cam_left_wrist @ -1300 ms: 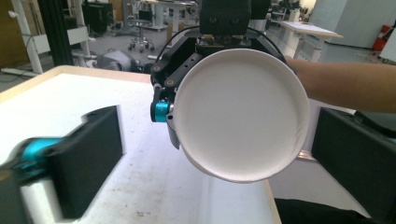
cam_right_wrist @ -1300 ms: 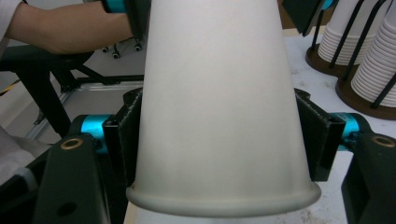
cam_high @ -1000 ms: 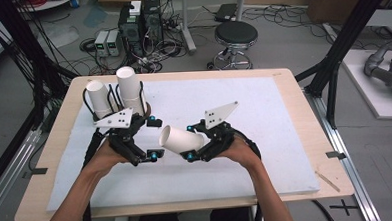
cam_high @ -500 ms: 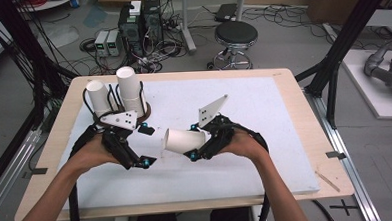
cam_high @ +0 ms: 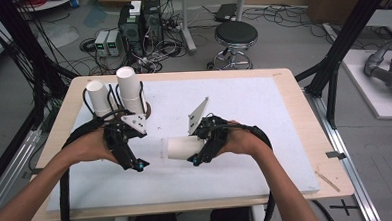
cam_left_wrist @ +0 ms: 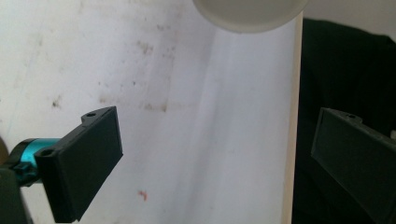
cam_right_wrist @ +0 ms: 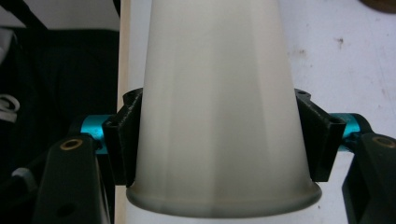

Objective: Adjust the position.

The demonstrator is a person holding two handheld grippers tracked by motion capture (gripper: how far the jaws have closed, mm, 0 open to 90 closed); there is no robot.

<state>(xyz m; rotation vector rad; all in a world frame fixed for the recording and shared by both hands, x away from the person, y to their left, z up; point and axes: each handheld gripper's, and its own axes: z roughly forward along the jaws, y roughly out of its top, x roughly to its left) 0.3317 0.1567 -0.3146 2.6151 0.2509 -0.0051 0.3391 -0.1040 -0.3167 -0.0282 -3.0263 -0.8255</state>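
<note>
A white paper cup (cam_high: 181,147) lies sideways above the white mat (cam_high: 243,103), with my right gripper (cam_high: 198,146) shut on it near its wide rim. In the right gripper view the cup (cam_right_wrist: 219,93) tapers away from the camera, and both black pads press its sides at my right gripper (cam_right_wrist: 219,140). My left gripper (cam_high: 128,156) hovers a short way left of the cup's narrow end, apart from it. In the left gripper view my left gripper (cam_left_wrist: 215,154) stands wide open with only mat between the jaws, and the cup's round end (cam_left_wrist: 250,14) shows at the top.
Two more white cups (cam_high: 98,97) (cam_high: 129,88) stand upside down on a black wire rack (cam_high: 143,110) at the table's back left. The table's front edge (cam_left_wrist: 290,140) runs close to my left gripper. A stool (cam_high: 236,36) and electronics stand on the floor beyond.
My left gripper has drawn away to the left from the cup's narrow end. Both hands have risen a little, and the right gripper still carries the cup.
</note>
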